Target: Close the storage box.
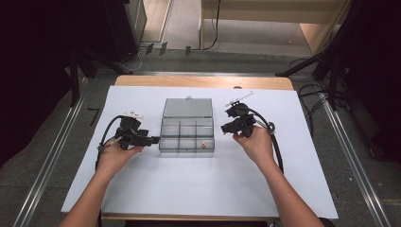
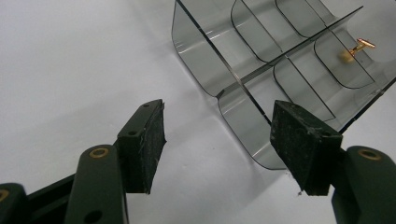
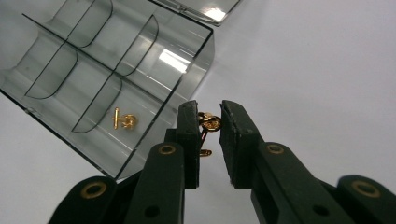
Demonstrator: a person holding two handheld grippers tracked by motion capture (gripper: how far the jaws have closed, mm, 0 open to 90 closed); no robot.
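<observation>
Fingers pinch gold cufflink beside organizer box.

light falls evenly from above on the white table sheet, while the room's edges sink into dark. the clear box throws a bright glare patch. gripper views are sharp, shadows soft.

We see the clear plastic compartment box, lid open, on the white sheet. Left gripper touches its left wall; right gripper hovers just right.
</observation>
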